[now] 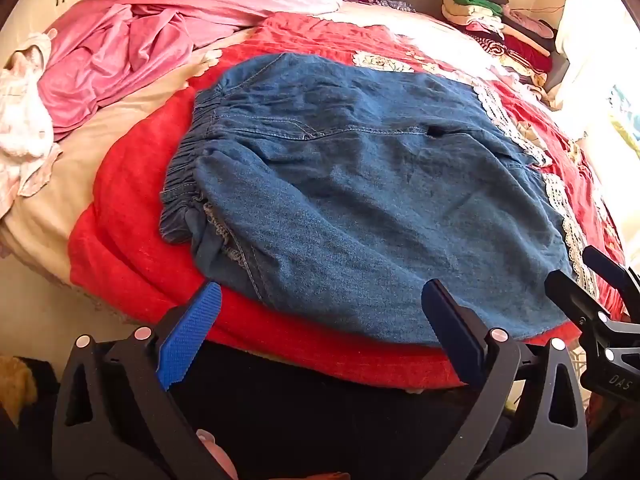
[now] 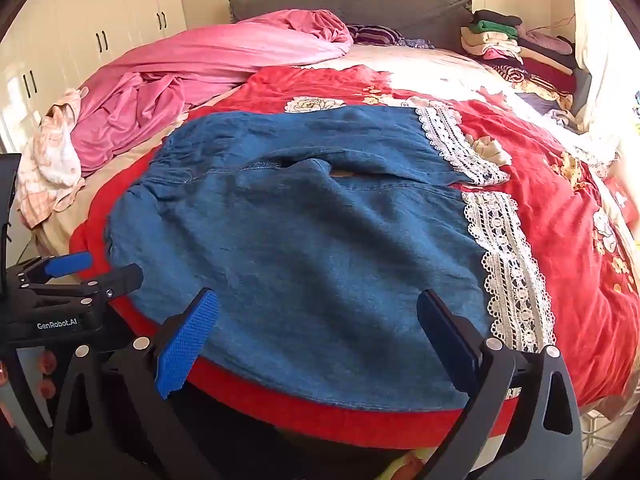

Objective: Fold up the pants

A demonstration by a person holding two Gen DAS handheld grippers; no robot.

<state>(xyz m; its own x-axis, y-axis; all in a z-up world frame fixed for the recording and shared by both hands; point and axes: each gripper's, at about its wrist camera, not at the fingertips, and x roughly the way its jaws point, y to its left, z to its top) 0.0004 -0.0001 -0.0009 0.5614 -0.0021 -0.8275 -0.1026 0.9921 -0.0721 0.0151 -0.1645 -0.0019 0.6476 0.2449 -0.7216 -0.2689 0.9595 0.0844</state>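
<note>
Both sets of jaws stand spread wide and empty above the near edge of a bed, the left gripper [image 1: 320, 320] and right gripper [image 2: 316, 328] side by side and tilted down at the pants [image 2: 304, 248]. The blue denim pants lie flat across a red blanket [image 2: 560, 208], elastic waistband [image 1: 188, 160] to the left, lace-trimmed cuffs [image 2: 504, 256] to the right, their near hem just beyond the fingertips and touched by neither gripper. The blanket, patterned with pale flowers, covers most of the bed [image 2: 400, 0]. A rumpled pink sheet [image 2: 192, 80] is heaped at the far left, with a pale checked garment [image 2: 52, 160] beside it at the bed's edge. A stack of folded clothes [image 2: 512, 44] sits at the far right corner against the grey headboard. White cupboards [image 2: 80, 32] line the wall to the left. No container is in view.
</note>
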